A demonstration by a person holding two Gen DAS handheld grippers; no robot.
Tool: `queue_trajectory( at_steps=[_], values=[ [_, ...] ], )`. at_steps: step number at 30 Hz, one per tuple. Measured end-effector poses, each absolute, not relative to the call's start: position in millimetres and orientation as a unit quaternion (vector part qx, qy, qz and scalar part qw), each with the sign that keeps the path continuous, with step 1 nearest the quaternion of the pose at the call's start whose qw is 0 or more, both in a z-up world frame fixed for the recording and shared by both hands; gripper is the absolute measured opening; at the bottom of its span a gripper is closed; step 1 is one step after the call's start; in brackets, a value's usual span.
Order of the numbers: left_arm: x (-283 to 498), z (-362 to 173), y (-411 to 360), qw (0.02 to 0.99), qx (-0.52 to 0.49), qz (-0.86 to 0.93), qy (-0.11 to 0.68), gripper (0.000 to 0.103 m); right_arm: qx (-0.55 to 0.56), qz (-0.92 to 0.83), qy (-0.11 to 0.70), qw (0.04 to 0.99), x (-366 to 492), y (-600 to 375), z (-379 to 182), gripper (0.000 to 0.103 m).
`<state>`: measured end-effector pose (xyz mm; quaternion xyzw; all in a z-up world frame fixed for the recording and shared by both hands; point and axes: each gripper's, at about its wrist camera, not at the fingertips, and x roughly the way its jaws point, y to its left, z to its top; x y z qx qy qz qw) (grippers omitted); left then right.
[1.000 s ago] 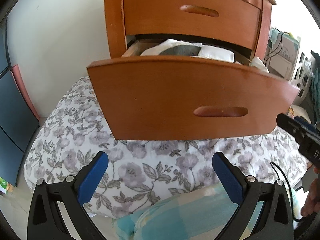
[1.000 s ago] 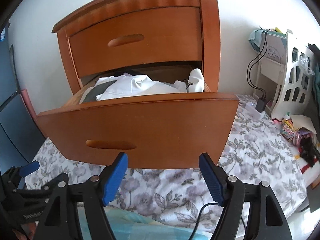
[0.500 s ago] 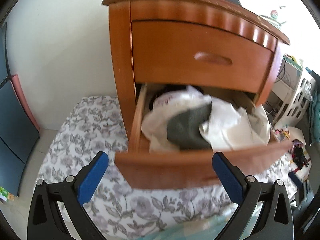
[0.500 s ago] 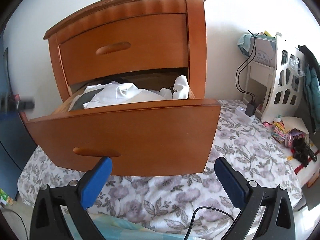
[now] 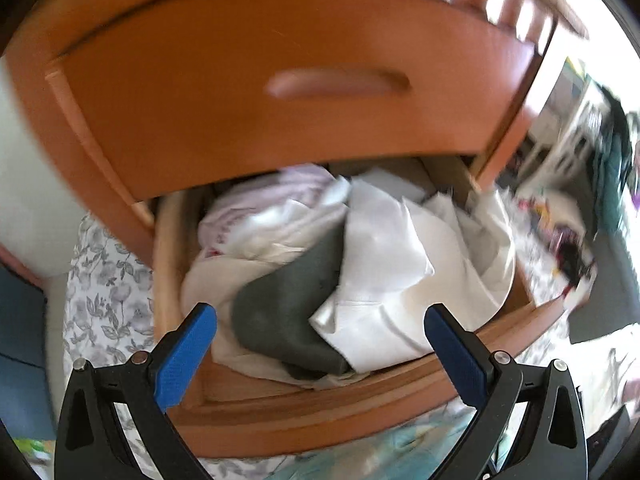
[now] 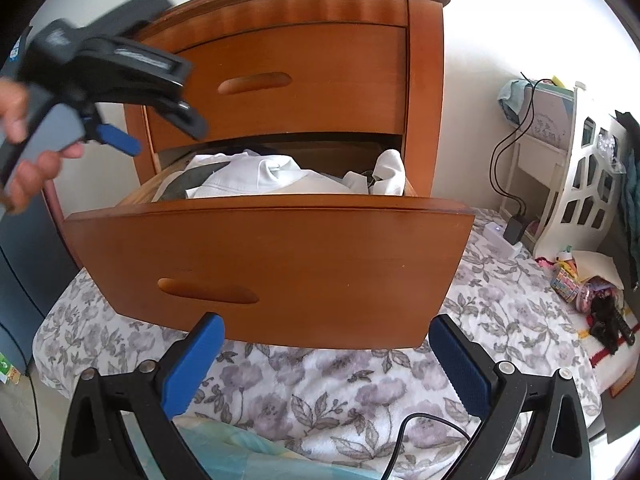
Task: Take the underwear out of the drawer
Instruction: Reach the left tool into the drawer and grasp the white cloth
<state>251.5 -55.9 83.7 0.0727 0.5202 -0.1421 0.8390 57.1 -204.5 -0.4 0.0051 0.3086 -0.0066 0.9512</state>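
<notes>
1. Left wrist view: your left gripper (image 5: 320, 340) hangs above the pulled-out lower drawer (image 5: 304, 416) of the wooden nightstand (image 5: 256, 100), its blue-padded fingers (image 5: 184, 354) spread wide and holding nothing. The picture is blurred.
2. Between the fingers, at the near left of the drawer, lies a dark grey garment (image 5: 288, 312). White clothes (image 5: 392, 272) are piled to its right and a pale pinkish piece (image 5: 272, 204) sits farther back. You cannot tell from here which of these is the underwear; all of it is inside the drawer.
3. The closed upper drawer (image 5: 280, 92) fills the top of this view, and a flowered cover (image 5: 108, 292) shows at the left.
4. Right wrist view: your right gripper (image 6: 326, 364) is low and in front of the drawer's front panel (image 6: 272, 272), well clear of it. Its fingers (image 6: 460, 364) are wide apart and empty, with the flowered cover (image 6: 320, 392) beneath them.
5. At the far left your hand (image 6: 20, 152) holds the left gripper (image 6: 120, 140) near the nightstand's left edge, above the drawer's left side.
6. Over the front panel you see white clothes (image 6: 264, 180) heaped in the drawer, with a dark piece (image 6: 192, 184) at their left.
7. At the far right stands a white shelf unit (image 6: 576, 184) with small clutter (image 6: 580, 284) on the cover near it.
</notes>
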Motion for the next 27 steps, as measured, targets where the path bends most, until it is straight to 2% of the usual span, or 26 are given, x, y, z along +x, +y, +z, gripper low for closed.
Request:
queue_trajectory(
  at_steps=[9, 16, 22, 24, 25, 27],
  values=[
    [271, 52, -121, 0.803, 0.208, -0.140, 0.541, 0.103, 0.007, -0.002, 0.316, 0.949, 60, -206, -3, 0.103],
    [290, 30, -136, 0.789, 0.227, -0.111, 0.559, 0.101, 0.006, 0.005, 0.320, 0.947, 61, -205, -4, 0.103],
    [291, 19, -145, 0.785, 0.256, -0.093, 0.556, 0.074, 0.010, 0.002, 0.318, 0.948, 61, -208, -4, 0.103],
    [291, 19, -148, 0.789, 0.263, -0.087, 0.549, 0.061, 0.012, 0.003, 0.319, 0.948, 61, -208, -5, 0.103],
    [291, 21, -147, 0.792, 0.259, -0.086, 0.546, 0.057, 0.013, 0.004, 0.319, 0.948, 62, -208, -5, 0.103],
    [293, 27, -142, 0.800, 0.243, -0.083, 0.542, 0.041, 0.013, 0.005, 0.320, 0.947, 62, -208, -6, 0.103]
  ],
)
